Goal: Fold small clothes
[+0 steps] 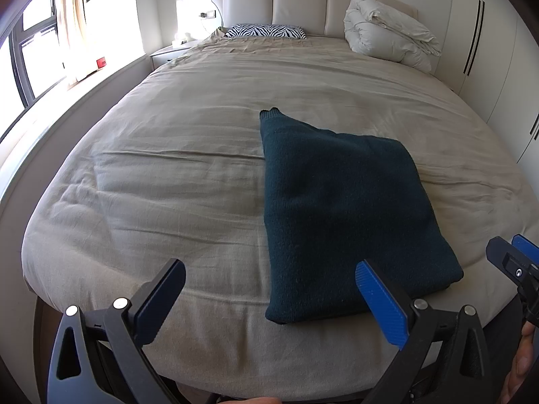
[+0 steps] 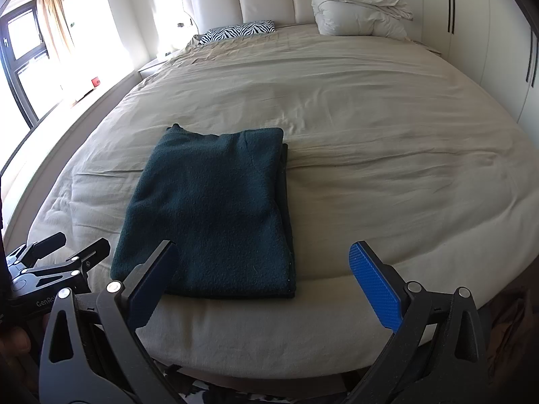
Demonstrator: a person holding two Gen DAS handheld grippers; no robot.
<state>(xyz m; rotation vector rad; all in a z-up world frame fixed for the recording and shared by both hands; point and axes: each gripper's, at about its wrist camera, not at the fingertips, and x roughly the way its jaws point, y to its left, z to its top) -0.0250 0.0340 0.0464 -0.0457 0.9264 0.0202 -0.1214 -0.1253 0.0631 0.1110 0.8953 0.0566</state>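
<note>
The dark teal sweater lies near the foot edge of the bed, already doubled into a compact rectangle — layers show stacked along its right side in the right wrist view, and one small corner pokes out at the far left. It sits close to the person, probably so that both tools can reach it without stretching across the mattress. I judge the folding of this piece to be finished or nearly so; only that stray corner might want tucking.

The left gripper hangs just off the foot of the bed with its jaws spread wide and nothing between them, its blue pad overlapping the sweater's near corner in the picture. The right gripper is likewise wide and empty, hovering before the near hem. Neither touches the cloth as far as can be seen — a stance that suits letting go or readying for another pinch.

Counted: one sweater, two grippers, one bed. Farther out, at the headboard, there is one zebra-print pillow lying flat and one pale duvet bundled up in the corner, presumably pushed aside to leave the sheet free for folding. One window with a curtain lights the left side; wardrobe doors stand on the right.
</note>
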